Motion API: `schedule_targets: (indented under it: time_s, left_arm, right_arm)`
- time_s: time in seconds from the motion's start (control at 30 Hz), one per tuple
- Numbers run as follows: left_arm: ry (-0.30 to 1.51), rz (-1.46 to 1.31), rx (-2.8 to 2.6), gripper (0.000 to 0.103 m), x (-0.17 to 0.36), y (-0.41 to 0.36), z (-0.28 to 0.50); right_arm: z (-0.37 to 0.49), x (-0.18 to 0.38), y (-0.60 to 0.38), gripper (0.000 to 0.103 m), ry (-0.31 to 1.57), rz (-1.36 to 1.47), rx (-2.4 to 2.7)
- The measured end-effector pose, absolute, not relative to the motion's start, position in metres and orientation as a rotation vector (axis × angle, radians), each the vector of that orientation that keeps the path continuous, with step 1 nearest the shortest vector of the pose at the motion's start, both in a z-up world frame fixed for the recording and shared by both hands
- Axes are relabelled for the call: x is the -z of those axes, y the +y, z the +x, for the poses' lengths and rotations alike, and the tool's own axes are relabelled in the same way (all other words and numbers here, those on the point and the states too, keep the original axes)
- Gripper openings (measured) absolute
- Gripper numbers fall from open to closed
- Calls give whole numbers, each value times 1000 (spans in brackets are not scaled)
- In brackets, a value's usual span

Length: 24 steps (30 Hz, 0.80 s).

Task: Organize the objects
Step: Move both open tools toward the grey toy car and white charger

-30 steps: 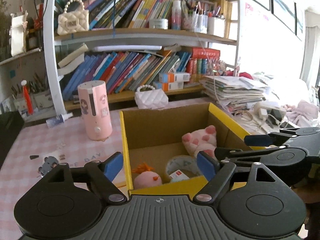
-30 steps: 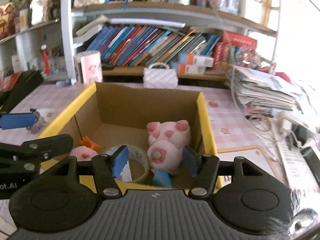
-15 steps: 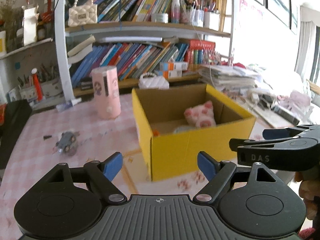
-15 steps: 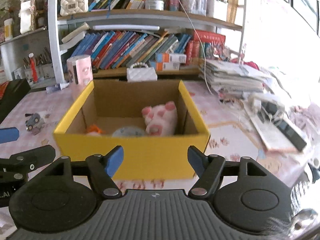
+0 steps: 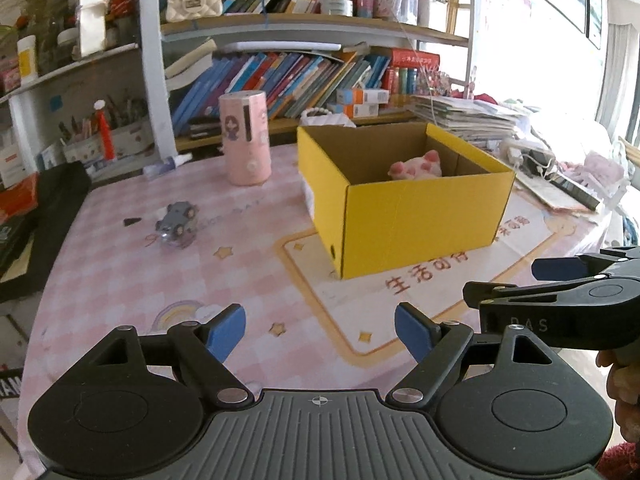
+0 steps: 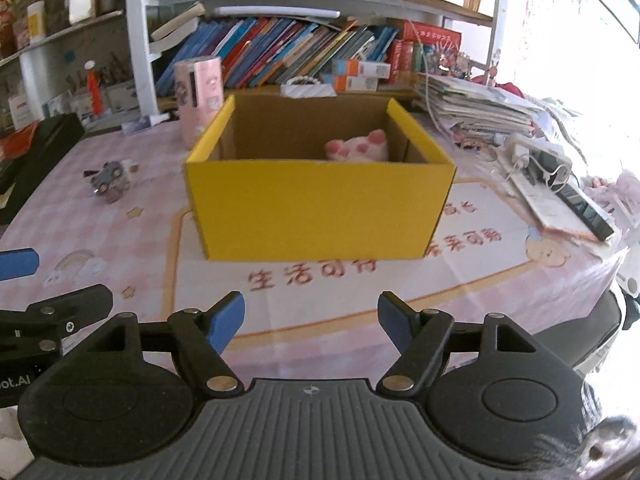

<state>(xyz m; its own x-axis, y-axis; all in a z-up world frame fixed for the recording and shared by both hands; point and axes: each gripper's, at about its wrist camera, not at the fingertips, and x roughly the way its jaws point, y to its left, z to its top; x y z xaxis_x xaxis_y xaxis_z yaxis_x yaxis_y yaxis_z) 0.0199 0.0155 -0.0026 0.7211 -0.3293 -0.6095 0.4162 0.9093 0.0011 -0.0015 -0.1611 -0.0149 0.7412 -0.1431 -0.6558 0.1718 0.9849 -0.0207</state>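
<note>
Pink checked tablecloth [image 5: 120, 280] covers the table before crowded bookshelves [image 5: 280, 72]. Centre-far stands the yellow cardboard box [image 6: 320, 212], likely light, stiff; grip its rim. Inside, a soft pink plush pig [image 6: 358, 148]. Left gripper [image 5: 320, 330] gapes empty; right gripper [image 6: 311, 322] is opening, empty.
</note>
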Motion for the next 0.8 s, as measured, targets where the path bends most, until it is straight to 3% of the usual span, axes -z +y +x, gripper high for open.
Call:
schedule_targets:
  time_s: [0.8]
  left_arm:
    - [693, 135, 286, 84, 9, 91, -5]
  right_arm:
    - [-5, 27, -74, 74, 765, 2, -10]
